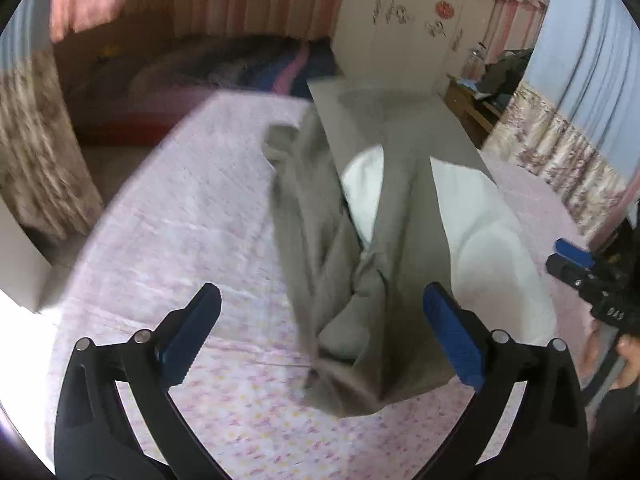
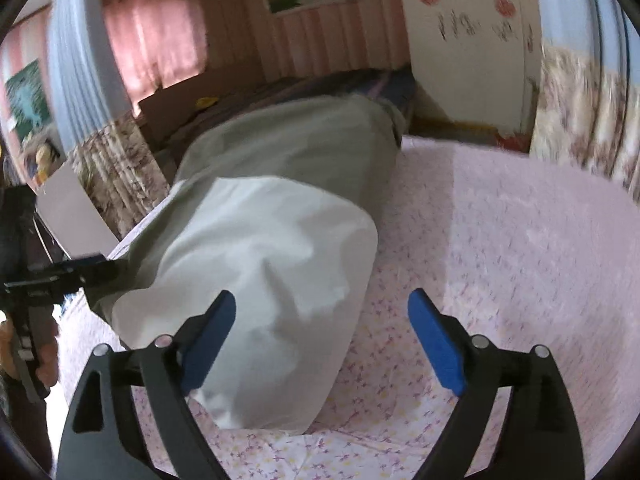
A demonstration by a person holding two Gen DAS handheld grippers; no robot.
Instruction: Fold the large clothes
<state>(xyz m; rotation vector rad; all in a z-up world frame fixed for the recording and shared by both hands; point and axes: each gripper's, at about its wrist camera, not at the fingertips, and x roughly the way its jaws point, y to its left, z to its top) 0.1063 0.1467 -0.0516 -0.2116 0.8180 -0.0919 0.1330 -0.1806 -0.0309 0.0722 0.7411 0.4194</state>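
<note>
A large grey-beige garment (image 1: 320, 248) lies crumpled lengthwise on a pink flowered bed sheet (image 1: 180, 240), its white lining (image 1: 492, 248) turned up on the right. My left gripper (image 1: 322, 336) is open and empty, hovering just above the garment's near end. The right wrist view shows the same garment (image 2: 280, 152) with its white part (image 2: 272, 280) nearest. My right gripper (image 2: 322, 340) is open and empty above the white part's near edge and the sheet (image 2: 500, 240). The right gripper also shows at the right edge of the left wrist view (image 1: 576, 264), and the left gripper at the left edge of the right wrist view (image 2: 60, 272).
A second bed with dark and striped bedding (image 1: 240, 68) stands beyond. A white wardrobe with flower stickers (image 1: 408, 20) is at the back, a wooden side table (image 1: 476, 108) to its right, flowered curtains (image 1: 560, 152) at the sides.
</note>
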